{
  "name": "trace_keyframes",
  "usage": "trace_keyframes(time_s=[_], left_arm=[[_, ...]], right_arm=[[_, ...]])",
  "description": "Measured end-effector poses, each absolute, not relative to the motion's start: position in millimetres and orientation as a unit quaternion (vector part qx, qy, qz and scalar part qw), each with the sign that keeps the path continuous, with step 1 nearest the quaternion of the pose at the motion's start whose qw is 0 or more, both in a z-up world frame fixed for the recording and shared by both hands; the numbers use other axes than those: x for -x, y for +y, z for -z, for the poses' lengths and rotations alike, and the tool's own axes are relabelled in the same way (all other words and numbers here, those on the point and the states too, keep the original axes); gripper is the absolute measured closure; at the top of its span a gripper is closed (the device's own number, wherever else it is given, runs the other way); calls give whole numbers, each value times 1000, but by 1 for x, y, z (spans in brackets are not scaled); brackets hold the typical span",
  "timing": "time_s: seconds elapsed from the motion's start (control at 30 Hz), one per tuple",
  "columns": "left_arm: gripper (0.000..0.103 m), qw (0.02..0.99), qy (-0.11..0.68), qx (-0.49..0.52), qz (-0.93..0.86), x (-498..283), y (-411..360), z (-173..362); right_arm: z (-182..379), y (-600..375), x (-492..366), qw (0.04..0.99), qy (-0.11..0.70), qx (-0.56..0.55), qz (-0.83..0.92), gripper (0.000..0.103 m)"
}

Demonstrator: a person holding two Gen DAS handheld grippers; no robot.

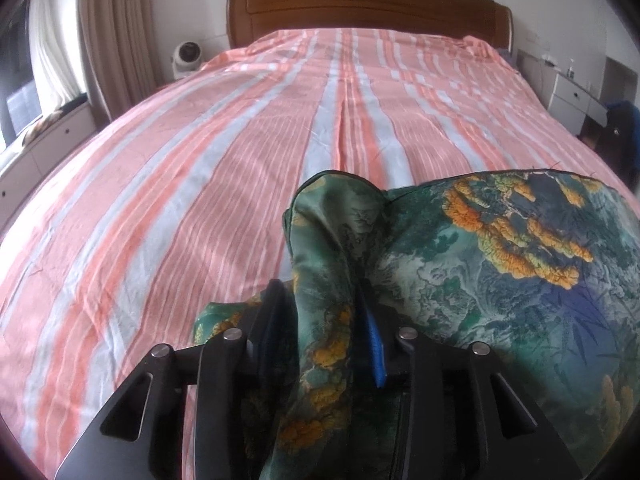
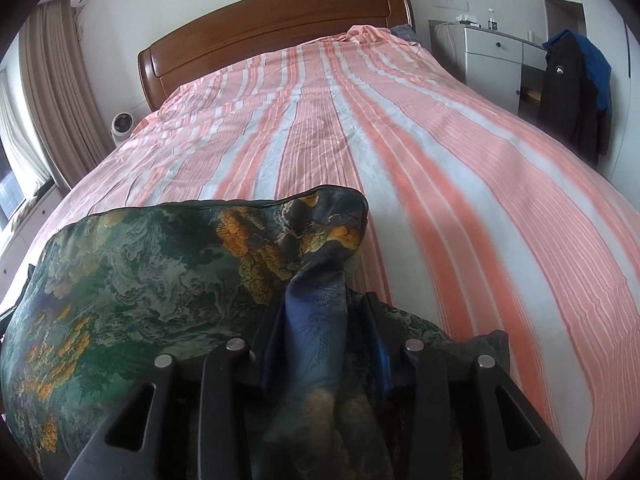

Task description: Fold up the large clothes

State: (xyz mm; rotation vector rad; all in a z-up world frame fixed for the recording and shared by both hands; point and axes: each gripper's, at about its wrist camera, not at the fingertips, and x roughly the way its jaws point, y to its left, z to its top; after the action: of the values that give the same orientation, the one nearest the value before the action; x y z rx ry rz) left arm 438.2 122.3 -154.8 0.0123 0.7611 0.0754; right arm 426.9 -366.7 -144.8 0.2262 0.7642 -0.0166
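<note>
A large green silky garment [image 1: 500,256] with orange and blue landscape print hangs stretched between my two grippers, above the near end of the bed. My left gripper [image 1: 320,300] is shut on its left corner, which bunches up between the fingers. My right gripper [image 2: 320,304] is shut on the garment's [image 2: 132,272] right corner. The cloth spreads to the right in the left wrist view and to the left in the right wrist view. Its lower part is hidden below both views.
A bed with a pink and grey striped sheet [image 1: 240,140] stretches ahead to a wooden headboard [image 1: 360,8]. A white fan [image 1: 186,58] and curtains [image 1: 116,32] stand left. White drawers [image 2: 492,56] and a dark jacket [image 2: 572,92] stand right.
</note>
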Motion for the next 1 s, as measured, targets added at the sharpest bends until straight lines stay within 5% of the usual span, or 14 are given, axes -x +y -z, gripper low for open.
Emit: trace_keyframes(time_s=[0.1, 0.23, 0.37, 0.47, 0.67, 1.0], left_arm=[[52, 927, 371, -6, -47, -438, 124, 154], [10, 915, 391, -5, -95, -437, 128, 148], [9, 910, 407, 22, -82, -418, 142, 115], [8, 918, 390, 27, -59, -377, 149, 87], [5, 919, 393, -21, -32, -268, 141, 69], [2, 909, 410, -35, 69, -181, 58, 82]], right_arm=[[145, -367, -426, 922, 371, -109, 12, 61], [146, -371, -427, 921, 373, -114, 13, 51], [133, -380, -425, 909, 395, -135, 6, 17], [91, -387, -391, 929, 344, -129, 45, 7], [46, -358, -286, 953, 277, -113, 52, 2], [108, -252, -131, 938, 343, 1, -47, 2]])
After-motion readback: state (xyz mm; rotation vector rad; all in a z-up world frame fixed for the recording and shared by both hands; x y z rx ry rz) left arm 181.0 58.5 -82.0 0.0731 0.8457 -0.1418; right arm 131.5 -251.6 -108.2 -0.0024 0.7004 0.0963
